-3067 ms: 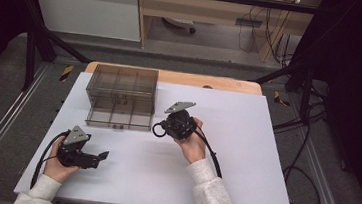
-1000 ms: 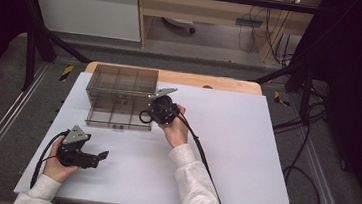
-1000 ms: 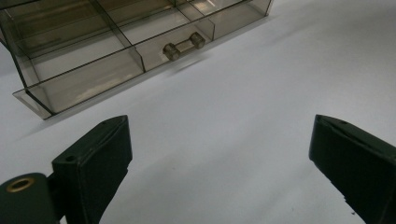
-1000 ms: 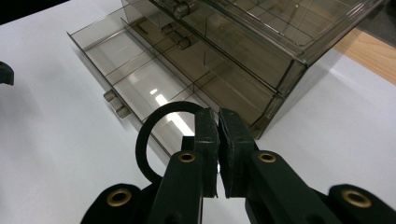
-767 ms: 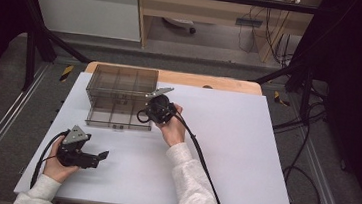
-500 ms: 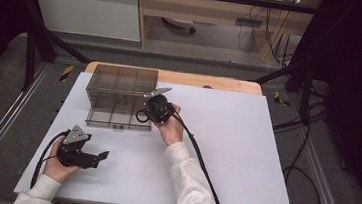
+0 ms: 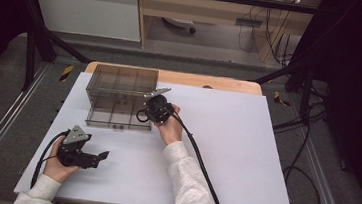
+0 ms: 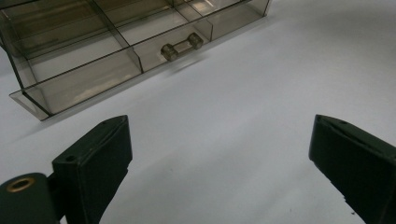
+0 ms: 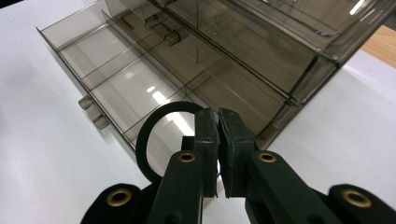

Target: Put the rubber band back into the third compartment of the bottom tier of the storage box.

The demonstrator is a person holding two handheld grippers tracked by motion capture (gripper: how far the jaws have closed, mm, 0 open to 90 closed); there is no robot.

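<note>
Smoke-tinted clear plastic drawer box (image 7: 120,83), brownish-grey throughout, dividers in the same tint. Thin black ring (image 9: 154,135) is pinched by the black right gripper (image 9: 218,140), brass-coloured rivets noted on its jaws. Black left gripper (image 7: 101,155), grey plate on top. White tabletop sheet (image 7: 244,153); pale wood edge (image 7: 211,82) far side. Light grey sleeves (image 7: 188,183).

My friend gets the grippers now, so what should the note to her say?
Right gripper: jaws shut on a black ring, held over the open lower drawer of the clear drawer box.
Left gripper: jaws open with nothing between them, resting on the white table in front of the box.
Done: drawer pulled out, ring brought to it.
Left: probably drop the ring into a compartment, then push the drawer shut.
</note>
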